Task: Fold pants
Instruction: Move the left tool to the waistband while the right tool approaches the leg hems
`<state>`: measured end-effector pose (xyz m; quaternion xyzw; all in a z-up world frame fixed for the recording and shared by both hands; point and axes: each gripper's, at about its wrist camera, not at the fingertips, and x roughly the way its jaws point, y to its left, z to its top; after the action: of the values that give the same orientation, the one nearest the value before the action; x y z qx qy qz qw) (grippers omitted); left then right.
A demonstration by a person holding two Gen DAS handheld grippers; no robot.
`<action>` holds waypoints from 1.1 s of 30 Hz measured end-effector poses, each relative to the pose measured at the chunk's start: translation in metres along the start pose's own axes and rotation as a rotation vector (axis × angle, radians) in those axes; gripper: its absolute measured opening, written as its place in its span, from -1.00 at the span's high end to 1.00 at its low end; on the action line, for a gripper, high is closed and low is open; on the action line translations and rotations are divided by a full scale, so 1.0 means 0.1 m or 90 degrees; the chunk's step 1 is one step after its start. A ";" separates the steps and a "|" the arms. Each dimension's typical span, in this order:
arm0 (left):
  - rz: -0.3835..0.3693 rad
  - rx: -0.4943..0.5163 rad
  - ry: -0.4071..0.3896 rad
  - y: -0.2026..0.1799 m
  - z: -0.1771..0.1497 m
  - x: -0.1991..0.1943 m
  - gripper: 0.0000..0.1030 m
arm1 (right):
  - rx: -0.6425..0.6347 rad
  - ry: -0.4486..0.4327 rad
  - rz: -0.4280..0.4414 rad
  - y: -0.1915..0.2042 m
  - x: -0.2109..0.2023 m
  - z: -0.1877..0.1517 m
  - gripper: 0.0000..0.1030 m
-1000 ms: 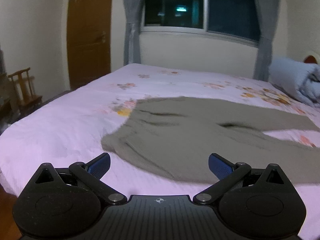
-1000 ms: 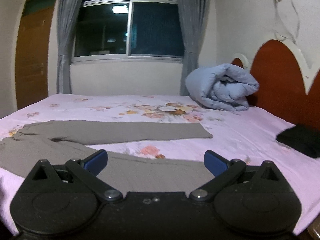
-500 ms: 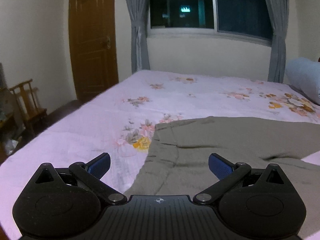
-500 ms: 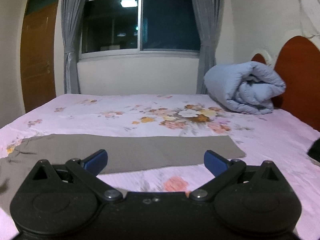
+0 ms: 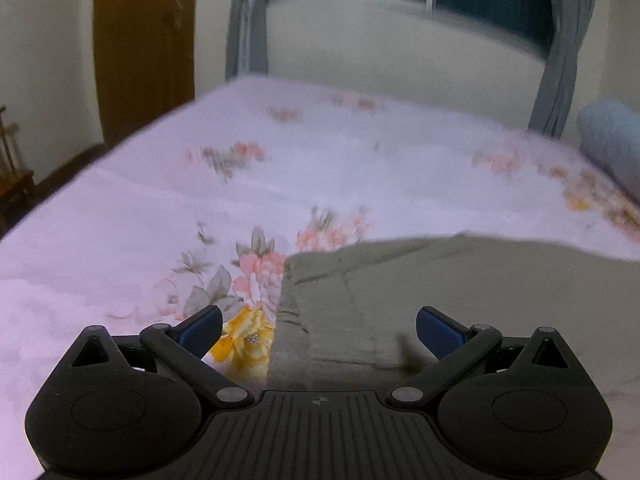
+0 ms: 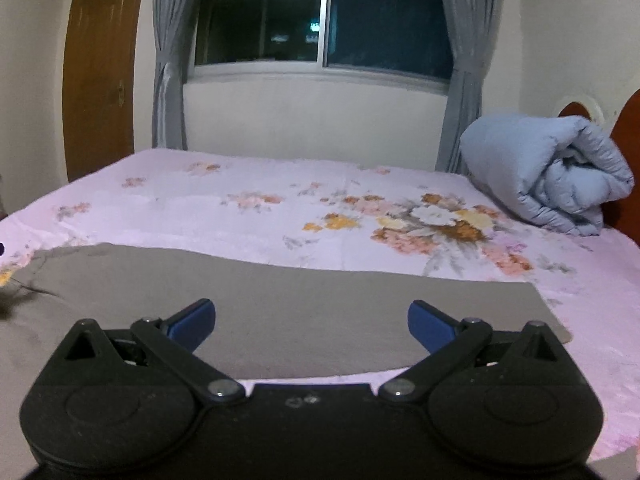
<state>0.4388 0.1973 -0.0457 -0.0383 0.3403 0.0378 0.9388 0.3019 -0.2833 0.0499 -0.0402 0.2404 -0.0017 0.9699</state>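
Note:
Grey-green pants (image 5: 440,288) lie flat on a pink flowered bed sheet (image 5: 160,208). In the left wrist view the waistband's far corner sits just ahead of my left gripper (image 5: 319,330), which is open and low over the cloth, with nothing between its blue pads. In the right wrist view the far leg of the pants (image 6: 304,300) stretches rightward to its hem near the right finger. My right gripper (image 6: 311,322) is open above that leg and holds nothing.
A rolled blue quilt (image 6: 548,172) rests at the bed's right end by a red-brown headboard (image 6: 628,120). Beyond the bed are a window with grey curtains (image 6: 168,60) and a wooden door (image 5: 144,40). A small wooden chair (image 5: 12,176) stands left of the bed.
Both grippers have moved forward and lower over the pants. The left now hovers at the waistband corner, the right over the far leg near its hem. Both stayed open.

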 end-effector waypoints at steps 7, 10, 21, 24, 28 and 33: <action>-0.137 -0.057 0.068 0.41 -0.03 0.73 -1.00 | -0.009 0.001 0.004 0.07 0.36 0.05 -0.89; -0.221 -0.075 0.064 0.55 -0.10 0.82 -1.00 | -0.026 -0.003 0.004 0.12 0.40 0.03 -0.89; -0.407 -0.184 0.084 0.88 -0.07 1.16 -1.00 | -0.006 -0.003 0.006 0.26 0.44 0.01 -0.89; -0.455 -0.225 0.092 0.94 -0.06 1.22 -0.99 | 0.001 -0.004 0.003 0.29 0.36 -0.01 -0.89; -0.517 -0.296 0.085 0.99 -0.07 1.21 -0.99 | 0.012 -0.009 0.001 0.34 0.25 -0.02 -0.89; -0.473 -0.342 0.069 0.96 -0.07 1.21 -0.95 | 0.015 -0.003 0.017 0.45 0.19 -0.09 -0.89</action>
<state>0.5174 0.2971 -0.1328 -0.4014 0.3303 -0.2166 0.8263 0.3143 -0.2397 0.0296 -0.0257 0.2383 0.0082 0.9708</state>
